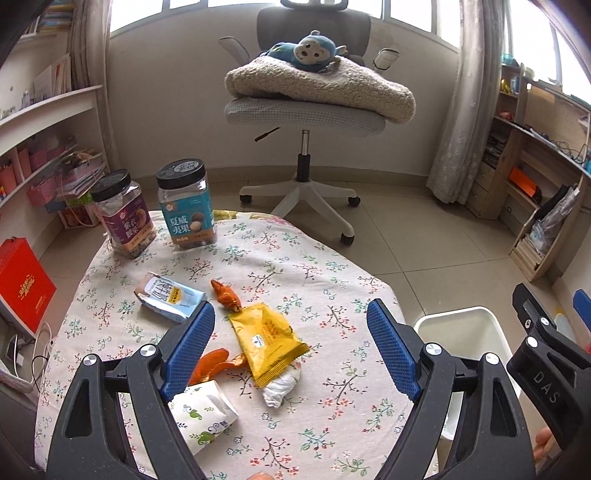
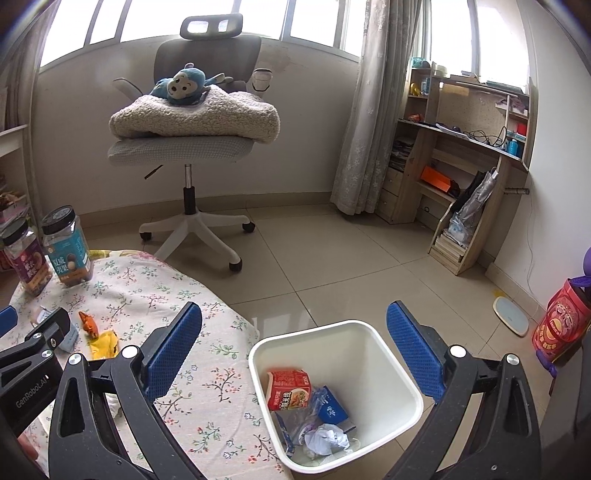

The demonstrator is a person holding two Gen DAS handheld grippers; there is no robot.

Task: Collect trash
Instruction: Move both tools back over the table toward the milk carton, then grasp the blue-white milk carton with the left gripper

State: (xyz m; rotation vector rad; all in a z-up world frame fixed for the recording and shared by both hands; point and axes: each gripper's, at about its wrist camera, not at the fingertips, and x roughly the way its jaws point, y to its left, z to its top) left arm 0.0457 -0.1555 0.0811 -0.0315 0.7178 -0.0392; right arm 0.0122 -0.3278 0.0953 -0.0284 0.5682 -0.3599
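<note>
Daylight comes through a row of windows (image 2: 207, 22) above a pale wall (image 2: 303, 122), with lace curtains (image 2: 373, 122) hanging at the right and beige tiles on the floor (image 2: 332, 251). A grey office chair (image 2: 195, 147) on a white wheeled base stands before the wall — a folded cream blanket (image 2: 195, 118) lies on its seat, a blue plush monkey (image 2: 184, 83) on top. White shelves (image 1: 44, 118) of books line the left side, and a wooden desk (image 2: 469, 147) with cubbies — cluttered with boxes and cables — fills the right corner.
</note>
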